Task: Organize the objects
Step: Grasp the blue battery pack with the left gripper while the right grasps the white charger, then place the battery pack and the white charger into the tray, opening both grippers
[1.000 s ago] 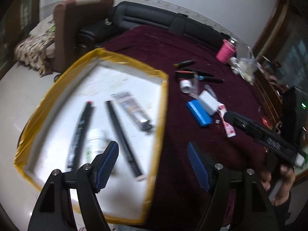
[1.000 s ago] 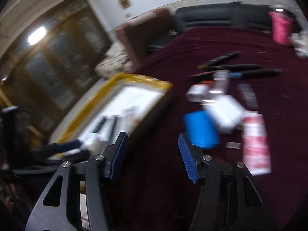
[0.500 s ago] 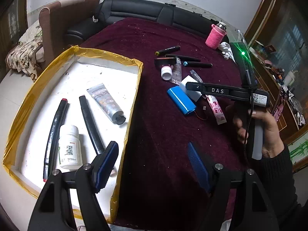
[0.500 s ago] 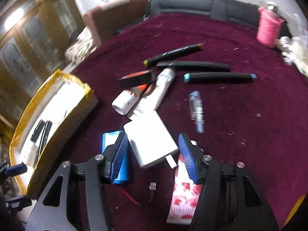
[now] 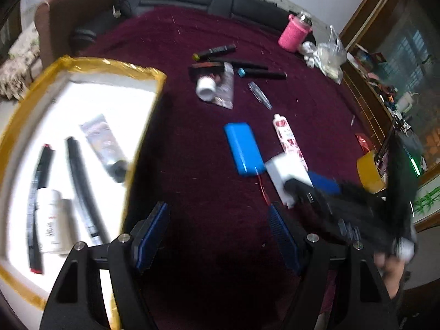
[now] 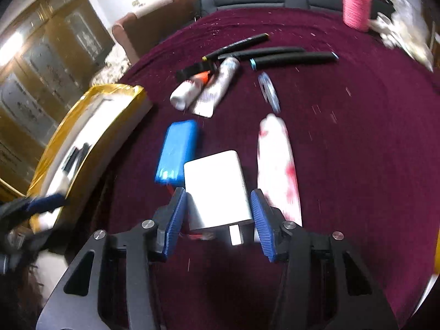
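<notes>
A white charger block (image 6: 216, 185) lies on the maroon cloth between the open blue pads of my right gripper (image 6: 218, 214); the pads stand just apart from its sides. It also shows in the left wrist view (image 5: 286, 173) under the right gripper. A blue battery pack (image 6: 177, 155) lies to its left and a floral tube (image 6: 276, 162) to its right. My left gripper (image 5: 218, 236) is open and empty over the cloth, beside the yellow-rimmed white tray (image 5: 145, 115), which holds markers, a silver tube (image 5: 103, 143) and a white bottle (image 5: 49, 222).
Farther back lie black markers (image 6: 291, 57), a small white bottle (image 6: 185, 93), a silver tube (image 6: 220, 85) and a clear vial (image 6: 268, 90). A pink cup (image 6: 356, 7) and a plastic bag (image 5: 327, 52) stand at the far edge. A sofa and an armchair lie beyond.
My right gripper has moved forward and down so its open pads now flank the white charger block. The left wrist view has shifted slightly; the left gripper stays open.
</notes>
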The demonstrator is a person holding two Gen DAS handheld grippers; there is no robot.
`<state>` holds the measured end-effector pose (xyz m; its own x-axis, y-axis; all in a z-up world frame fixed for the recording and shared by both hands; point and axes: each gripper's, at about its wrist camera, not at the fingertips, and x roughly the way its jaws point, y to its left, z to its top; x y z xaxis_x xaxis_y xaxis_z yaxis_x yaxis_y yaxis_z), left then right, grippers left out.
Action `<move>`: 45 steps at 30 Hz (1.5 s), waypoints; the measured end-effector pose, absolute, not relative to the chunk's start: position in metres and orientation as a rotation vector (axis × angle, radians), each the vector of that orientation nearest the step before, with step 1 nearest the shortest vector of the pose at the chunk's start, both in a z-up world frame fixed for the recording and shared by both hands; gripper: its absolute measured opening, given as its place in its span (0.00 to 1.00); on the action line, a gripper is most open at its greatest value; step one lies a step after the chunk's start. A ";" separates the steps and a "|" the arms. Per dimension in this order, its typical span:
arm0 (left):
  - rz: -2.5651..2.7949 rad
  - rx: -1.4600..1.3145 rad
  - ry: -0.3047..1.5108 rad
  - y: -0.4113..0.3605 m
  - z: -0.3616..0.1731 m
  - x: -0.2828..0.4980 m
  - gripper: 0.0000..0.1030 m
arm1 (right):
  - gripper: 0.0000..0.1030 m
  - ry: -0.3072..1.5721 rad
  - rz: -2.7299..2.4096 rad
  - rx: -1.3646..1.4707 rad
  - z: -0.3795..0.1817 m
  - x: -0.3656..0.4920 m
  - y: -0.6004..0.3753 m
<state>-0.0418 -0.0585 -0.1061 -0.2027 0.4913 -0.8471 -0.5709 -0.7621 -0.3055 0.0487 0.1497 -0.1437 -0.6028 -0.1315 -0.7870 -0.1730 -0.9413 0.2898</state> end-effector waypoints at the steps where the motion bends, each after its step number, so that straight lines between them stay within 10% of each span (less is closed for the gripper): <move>1: 1.996 -1.396 0.093 -0.052 -0.108 -0.045 0.72 | 0.46 0.526 2.737 -1.371 -0.143 0.060 0.149; 16: 2.022 -1.385 0.379 0.042 -0.143 -0.051 0.69 | 0.44 0.602 2.732 -1.176 -0.142 0.114 0.177; 23: 2.090 -1.268 0.596 0.036 -0.141 -0.019 0.36 | 0.50 0.677 2.768 -1.175 -0.139 0.113 0.174; 37: 2.101 -1.309 0.436 -0.030 -0.144 0.000 0.40 | 0.59 0.381 2.517 -1.232 -0.150 0.072 0.143; 45: 2.101 -1.213 0.365 -0.040 -0.144 0.004 0.35 | 0.48 0.394 2.524 -1.190 -0.153 0.088 0.142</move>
<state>0.0043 -0.0404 -0.1444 -0.3386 0.4137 -0.8451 -0.6743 -0.7331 -0.0887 0.0879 0.1423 -0.1533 -0.6010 0.1693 -0.7811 -0.3994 -0.9101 0.1101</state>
